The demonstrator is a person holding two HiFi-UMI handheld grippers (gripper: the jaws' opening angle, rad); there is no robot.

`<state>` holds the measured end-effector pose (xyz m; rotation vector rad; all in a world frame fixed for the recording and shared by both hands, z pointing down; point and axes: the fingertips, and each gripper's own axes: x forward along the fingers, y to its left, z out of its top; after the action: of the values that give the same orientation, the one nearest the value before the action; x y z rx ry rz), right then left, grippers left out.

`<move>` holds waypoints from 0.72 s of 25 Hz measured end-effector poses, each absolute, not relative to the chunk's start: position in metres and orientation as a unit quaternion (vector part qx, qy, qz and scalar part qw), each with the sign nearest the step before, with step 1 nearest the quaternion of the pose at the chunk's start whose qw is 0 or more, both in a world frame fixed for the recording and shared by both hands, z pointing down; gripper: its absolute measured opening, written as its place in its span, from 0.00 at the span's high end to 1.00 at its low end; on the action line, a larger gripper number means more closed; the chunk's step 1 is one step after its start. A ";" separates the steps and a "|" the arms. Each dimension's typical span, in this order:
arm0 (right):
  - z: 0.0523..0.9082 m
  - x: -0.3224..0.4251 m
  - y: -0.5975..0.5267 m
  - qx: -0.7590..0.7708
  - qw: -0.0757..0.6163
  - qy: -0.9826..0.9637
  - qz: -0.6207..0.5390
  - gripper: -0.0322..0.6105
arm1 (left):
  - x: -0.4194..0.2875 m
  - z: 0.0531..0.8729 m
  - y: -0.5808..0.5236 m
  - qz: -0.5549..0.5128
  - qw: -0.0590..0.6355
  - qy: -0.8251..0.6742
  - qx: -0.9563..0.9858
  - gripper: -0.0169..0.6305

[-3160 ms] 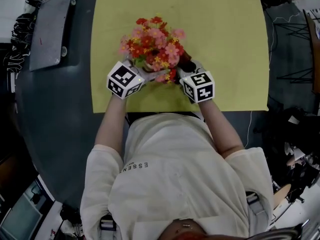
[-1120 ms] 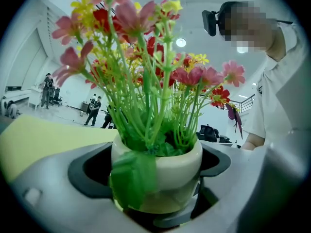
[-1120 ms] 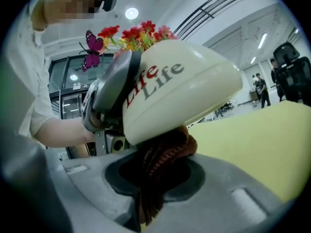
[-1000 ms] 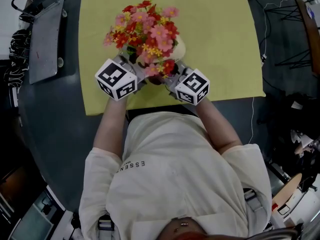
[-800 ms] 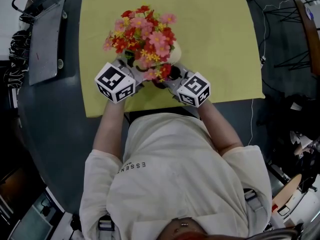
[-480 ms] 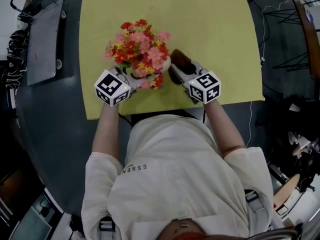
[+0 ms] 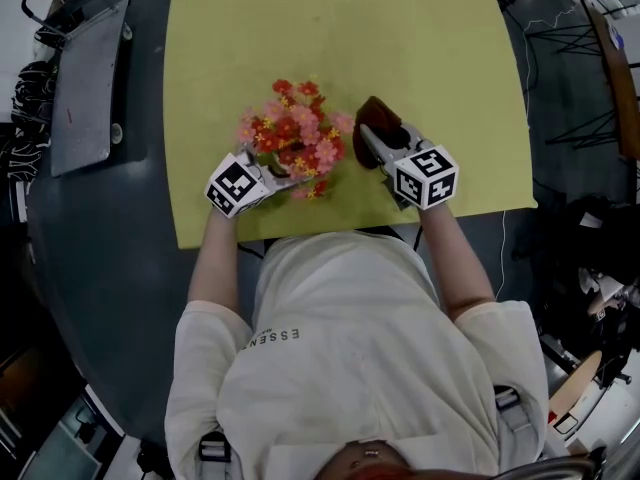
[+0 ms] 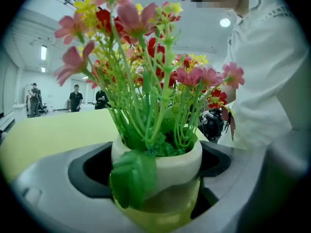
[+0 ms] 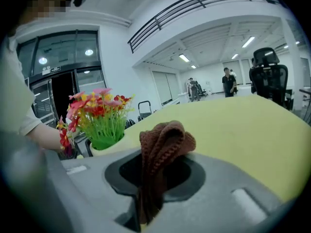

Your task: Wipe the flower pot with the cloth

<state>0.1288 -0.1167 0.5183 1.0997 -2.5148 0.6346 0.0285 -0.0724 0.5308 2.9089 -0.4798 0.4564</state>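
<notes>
Left gripper clamps the pot steady while right gripper pinches the cloth beside it, probably ready to wipe.

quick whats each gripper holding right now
Left gripper: jaws shut on the cream ceramic flower pot.
Right gripper: jaws shut on the brown knitted cloth.

One flower pot, one cloth, one yellow table, two tools: left tool, right tool.
</notes>
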 end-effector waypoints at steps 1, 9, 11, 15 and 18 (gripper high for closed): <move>0.520 0.127 -0.116 0.383 0.159 -0.883 0.220 0.85 | 0.028 0.540 -0.070 0.164 0.071 -0.154 0.972 0.14; 0.534 0.114 -0.101 0.383 0.150 -0.884 0.222 0.85 | 0.018 0.574 -0.062 0.180 0.071 -0.129 0.973 0.13; 0.533 0.117 -0.099 0.388 0.149 -0.881 0.227 0.85 | 0.021 0.576 -0.059 0.187 0.077 -0.117 0.972 0.14; 0.529 0.122 -0.095 0.401 0.151 -0.871 0.239 0.85 | 0.013 0.578 -0.062 0.206 0.079 -0.152 0.963 0.00; 0.526 0.131 -0.093 0.423 0.151 -0.855 0.261 0.85 | -0.008 0.561 -0.066 0.184 0.075 -0.229 0.953 0.00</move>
<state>0.1307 -0.0928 0.5263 1.2146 -2.4532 0.7482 -0.0083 -0.0658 0.5609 2.8588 -0.6882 0.5533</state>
